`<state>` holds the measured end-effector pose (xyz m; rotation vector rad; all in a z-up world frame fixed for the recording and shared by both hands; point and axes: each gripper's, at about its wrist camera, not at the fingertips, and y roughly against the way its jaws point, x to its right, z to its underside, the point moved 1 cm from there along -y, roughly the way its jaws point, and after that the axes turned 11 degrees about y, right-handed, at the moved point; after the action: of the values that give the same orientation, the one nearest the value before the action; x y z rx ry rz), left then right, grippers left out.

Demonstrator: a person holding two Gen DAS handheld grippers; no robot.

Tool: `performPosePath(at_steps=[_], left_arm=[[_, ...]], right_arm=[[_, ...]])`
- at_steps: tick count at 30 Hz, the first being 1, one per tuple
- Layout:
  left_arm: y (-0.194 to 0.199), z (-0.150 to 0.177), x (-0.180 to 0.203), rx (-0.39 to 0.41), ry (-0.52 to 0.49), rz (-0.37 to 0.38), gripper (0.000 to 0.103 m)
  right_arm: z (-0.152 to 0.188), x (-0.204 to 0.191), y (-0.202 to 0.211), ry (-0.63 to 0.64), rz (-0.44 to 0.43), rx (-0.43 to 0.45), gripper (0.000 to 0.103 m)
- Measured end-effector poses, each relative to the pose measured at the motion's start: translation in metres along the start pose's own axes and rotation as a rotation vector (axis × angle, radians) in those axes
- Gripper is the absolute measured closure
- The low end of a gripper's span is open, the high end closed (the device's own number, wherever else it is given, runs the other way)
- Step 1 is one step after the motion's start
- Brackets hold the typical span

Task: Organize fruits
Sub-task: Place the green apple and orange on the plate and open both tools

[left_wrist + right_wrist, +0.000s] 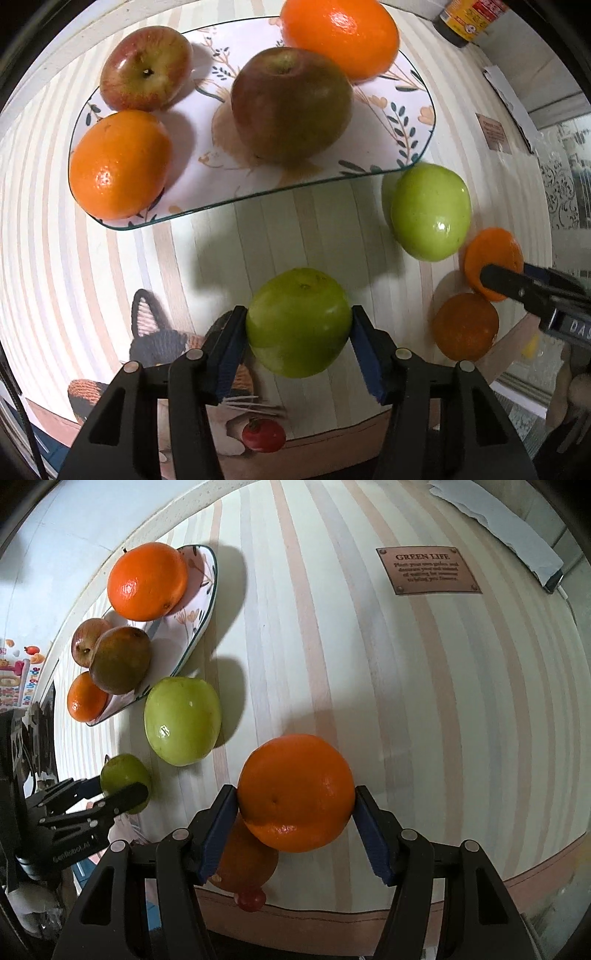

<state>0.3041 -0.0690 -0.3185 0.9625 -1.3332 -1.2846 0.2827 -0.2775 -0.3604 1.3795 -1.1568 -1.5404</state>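
My left gripper (298, 328) is shut on a green apple (298, 323) and holds it above the striped mat, in front of the floral plate (207, 147). The plate holds two oranges (120, 164) (340, 35) and two red apples (146, 68) (291, 105). My right gripper (295, 805) is shut on an orange (295, 792), lifted above another orange (245, 866) on the mat. A second green apple (183, 720) lies on the mat beside the plate (199, 602). The left gripper also shows in the right wrist view (122, 788), the right gripper in the left wrist view (495, 271).
A brown "GREEN LIFE" label (428, 570) is sewn on the mat. A jar (467, 20) stands at the far right corner. A cat picture (162, 336) and a small red fruit picture (264, 435) are printed at the mat's near edge. White paper (498, 520) lies at the back right.
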Motion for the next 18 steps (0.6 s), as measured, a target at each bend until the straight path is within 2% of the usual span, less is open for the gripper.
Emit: performPosePath(at_steps=[5,10,13,15,18], left_arm=[[0.017,-0.004,-0.008,0.041,0.009,0.01,0.05],[0.068,-0.019,-0.01,0.108,0.036,0.087,0.051],[0.109,-0.042,-0.006,0.169,0.044,0.134,0.05],[0.128,-0.065,0.001,0.205,0.041,0.138,0.05],[0.137,-0.104,0.013,0.252,0.04,0.076,0.05]], right_arm=[[0.002,-0.001,0.006,-0.004,0.006,0.02,0.038],[-0.01,-0.014,0.037,0.012,-0.033,0.099,0.038],[-0.029,-0.032,0.056,0.054,-0.059,0.149,0.038],[-0.046,-0.043,0.06,0.071,-0.08,0.167,0.038],[-0.072,-0.058,0.055,0.083,-0.085,0.173,0.038]])
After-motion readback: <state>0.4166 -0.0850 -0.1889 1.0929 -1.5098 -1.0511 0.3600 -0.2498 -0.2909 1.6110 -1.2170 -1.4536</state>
